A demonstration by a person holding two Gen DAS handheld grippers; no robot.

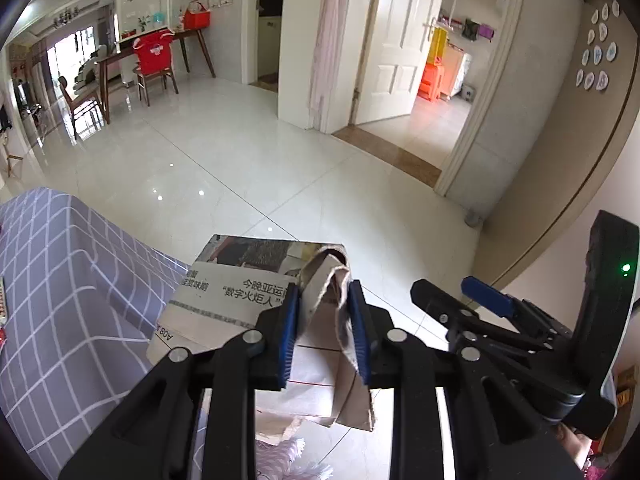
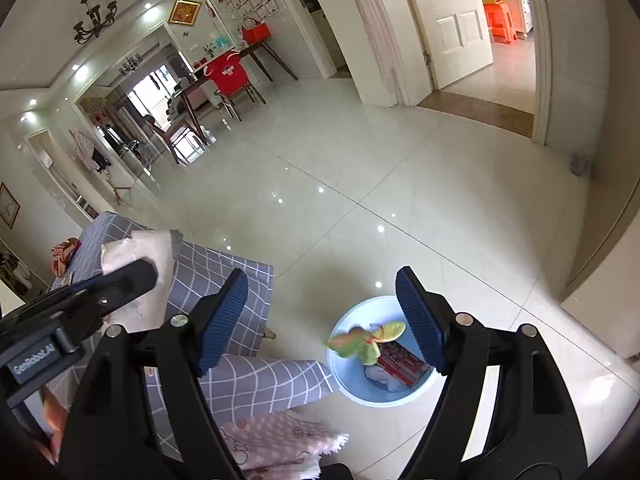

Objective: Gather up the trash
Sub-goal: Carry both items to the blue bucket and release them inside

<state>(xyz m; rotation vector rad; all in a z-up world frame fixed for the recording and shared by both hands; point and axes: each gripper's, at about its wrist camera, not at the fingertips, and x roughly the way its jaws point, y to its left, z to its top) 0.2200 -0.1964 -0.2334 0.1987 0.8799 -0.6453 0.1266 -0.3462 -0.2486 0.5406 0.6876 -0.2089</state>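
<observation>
Left gripper (image 1: 325, 328): jaws narrowly parted, the 2 blue pads pinching a flattened, crumpled piece of brown cardboard (image 1: 334, 320); the cardboard sticks up above the pads and hangs down below them.
Right gripper (image 2: 322, 320): jaws wide apart, nothing between the pads; it points down over the bin.
Green wrapper (image 2: 366, 340): a blurred green-and-yellow scrap in the gap between the right gripper's fingers, touching neither pad, over the bin's mouth; whether it is in the air or resting on the contents cannot be told.
Bin (image 2: 348, 388): a round, light blue tub on the floor just beside the table, holding a red packet (image 2: 400, 362) and some pale blue scrap.
Newspaper (image 1: 224, 300): a folded paper with printed Chinese headlines, just behind the left gripper, at the edge of the table.
Table (image 1: 60, 300): covered with a grey cloth checked in white, left of both grippers; the cloth hangs down its side.
Pink cloth (image 2: 280, 440): a patterned piece at the bottom of the right wrist view, under the gripper.
Floor (image 1: 260, 152): glossy pale tiles running away from the table.
Far end: a dark wooden dining table with a chair (image 1: 154, 64) draped in red, and a white door (image 1: 400, 40) standing open.
</observation>
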